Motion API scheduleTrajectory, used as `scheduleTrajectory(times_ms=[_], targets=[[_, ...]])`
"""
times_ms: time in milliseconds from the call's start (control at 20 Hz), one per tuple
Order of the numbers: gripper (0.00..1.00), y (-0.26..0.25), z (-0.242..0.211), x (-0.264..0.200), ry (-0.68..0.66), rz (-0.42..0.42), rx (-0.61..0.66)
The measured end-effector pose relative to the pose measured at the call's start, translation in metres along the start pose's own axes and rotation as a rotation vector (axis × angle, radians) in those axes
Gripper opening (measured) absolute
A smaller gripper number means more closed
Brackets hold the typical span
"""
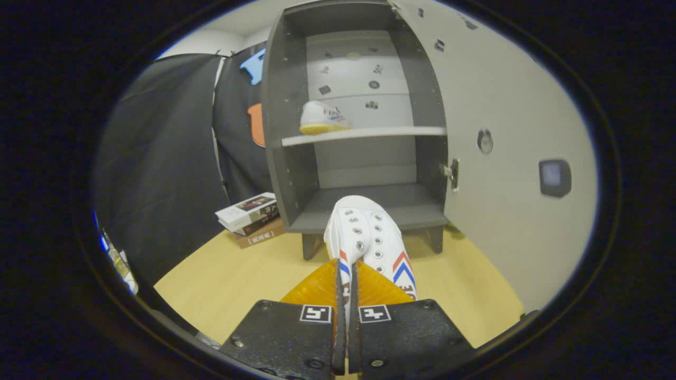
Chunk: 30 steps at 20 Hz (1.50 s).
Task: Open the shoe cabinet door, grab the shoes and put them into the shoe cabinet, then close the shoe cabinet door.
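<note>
The gripper [346, 279] fingers are closed tight on a white lace-up canvas shoe [369, 243], held above the pale wooden floor [222, 285] facing the open grey shoe cabinet [285, 158]. A second white shoe [322, 117] rests on the shelf; stacked books [252, 217] lie beside the cabinet.

Bystanders on the floor: a stack of books, black cloth, pale wood.

A small stack of books [252, 219], the top one white-covered and the lowest brown with pale lettering on its spine, lies on the light wooden floor [227, 285] just beside the left foot of the furniture. Behind the stack hangs the booth's black cloth wall [158, 169], draped in soft folds down to the floor.
</note>
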<state>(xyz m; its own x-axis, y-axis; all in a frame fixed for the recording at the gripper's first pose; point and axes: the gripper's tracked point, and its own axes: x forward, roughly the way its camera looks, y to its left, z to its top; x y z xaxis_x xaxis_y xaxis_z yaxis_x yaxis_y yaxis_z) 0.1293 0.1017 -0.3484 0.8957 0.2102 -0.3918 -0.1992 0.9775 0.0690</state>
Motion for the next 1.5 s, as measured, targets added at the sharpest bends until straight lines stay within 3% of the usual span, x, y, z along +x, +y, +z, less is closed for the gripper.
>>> scheduleTrajectory(times_ms=[450, 750, 1000, 1300, 1500], targets=[[0.06, 0.032, 0.180, -0.081, -0.168, 0.033, -0.118], [0.06, 0.027, 0.282, -0.085, -0.193, -0.032, -0.123], [0.06, 0.015, 0.341, -0.060, -0.190, -0.085, -0.128], [0.06, -0.013, 0.363, 0.011, -0.117, -0.165, -0.145], [0.06, -0.025, 0.364, 0.063, -0.080, -0.173, -0.149]])
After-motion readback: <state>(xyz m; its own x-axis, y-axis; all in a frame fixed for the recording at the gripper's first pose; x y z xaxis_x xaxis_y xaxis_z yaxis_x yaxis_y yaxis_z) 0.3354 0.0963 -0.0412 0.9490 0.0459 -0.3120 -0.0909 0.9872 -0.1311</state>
